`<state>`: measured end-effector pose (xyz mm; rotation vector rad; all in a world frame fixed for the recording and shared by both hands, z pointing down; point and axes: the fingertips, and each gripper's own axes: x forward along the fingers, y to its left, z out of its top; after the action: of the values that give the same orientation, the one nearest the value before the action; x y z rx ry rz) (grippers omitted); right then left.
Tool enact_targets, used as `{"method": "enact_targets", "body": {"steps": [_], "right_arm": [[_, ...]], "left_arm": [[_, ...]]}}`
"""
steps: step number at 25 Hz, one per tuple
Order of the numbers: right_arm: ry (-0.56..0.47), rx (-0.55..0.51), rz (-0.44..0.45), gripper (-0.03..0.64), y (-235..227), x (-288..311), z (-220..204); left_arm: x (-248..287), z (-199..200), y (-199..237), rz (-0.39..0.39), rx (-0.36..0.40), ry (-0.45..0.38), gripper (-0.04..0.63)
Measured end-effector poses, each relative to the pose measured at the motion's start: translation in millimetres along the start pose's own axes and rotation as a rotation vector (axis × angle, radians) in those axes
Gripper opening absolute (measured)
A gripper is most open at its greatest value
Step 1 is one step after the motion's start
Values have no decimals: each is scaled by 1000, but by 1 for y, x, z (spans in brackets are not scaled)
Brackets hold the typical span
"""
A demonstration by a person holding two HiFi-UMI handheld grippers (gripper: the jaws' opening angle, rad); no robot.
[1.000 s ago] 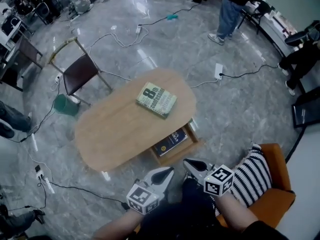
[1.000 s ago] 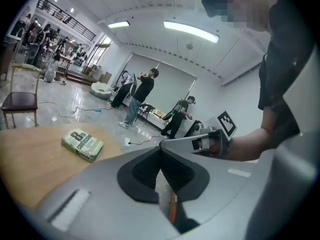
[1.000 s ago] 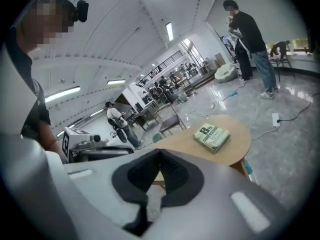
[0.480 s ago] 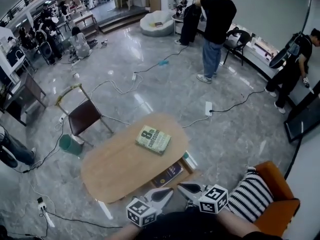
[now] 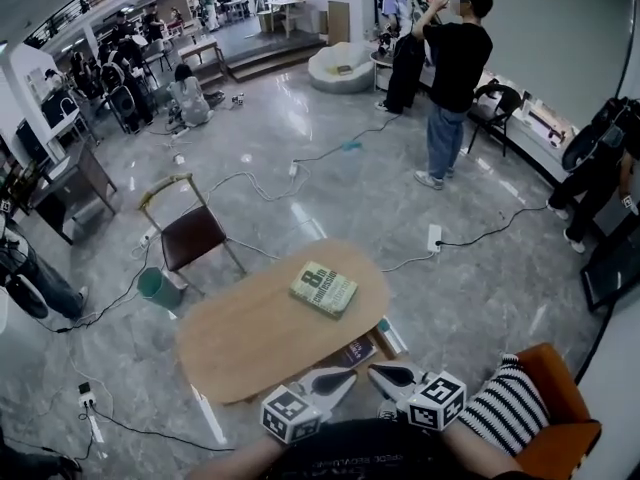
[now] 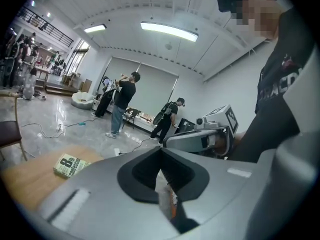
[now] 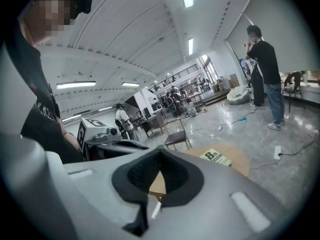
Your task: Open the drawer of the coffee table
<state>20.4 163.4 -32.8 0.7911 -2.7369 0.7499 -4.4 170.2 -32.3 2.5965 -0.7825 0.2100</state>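
Observation:
The oval wooden coffee table (image 5: 250,333) stands on the grey floor in front of me, with a green book (image 5: 323,289) on its top. At the table's near right side its drawer (image 5: 391,337) is pulled out, and a dark blue book (image 5: 356,352) lies in it. My left gripper (image 5: 349,376) and right gripper (image 5: 374,372) hover side by side above the table's near edge, both shut and holding nothing. The left gripper view shows its jaws meeting, with the green book (image 6: 71,164) beyond. From the right gripper view I see the table (image 7: 237,160) and the book (image 7: 216,157) past its closed jaws.
A folding chair (image 5: 194,234) and a green bucket (image 5: 156,286) stand left of the table. An orange armchair (image 5: 552,428) with a striped cushion (image 5: 503,400) is at my right. Cables and a power strip (image 5: 434,238) cross the floor. People (image 5: 455,78) stand farther back.
Both grippers have risen together, still shut. The head view has lifted, so the table looks smaller and more of the room shows. The drawer stays pulled out.

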Motion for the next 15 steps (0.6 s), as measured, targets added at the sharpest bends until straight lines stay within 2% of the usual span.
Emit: {"method": "enact_targets", "body": {"steps": [4,9,15], "right_arm": [[14,2,14,2,5,3,-14],[29,17,41,2,6,6,-13],[48,32,55,2,15,5,-19]], "left_arm": [[-9,-14,-2,26,-10,-9,3],[-13,-9,1,69,-44,-7,3],[-21,-12,-4,83,-65,-24,2]]}}
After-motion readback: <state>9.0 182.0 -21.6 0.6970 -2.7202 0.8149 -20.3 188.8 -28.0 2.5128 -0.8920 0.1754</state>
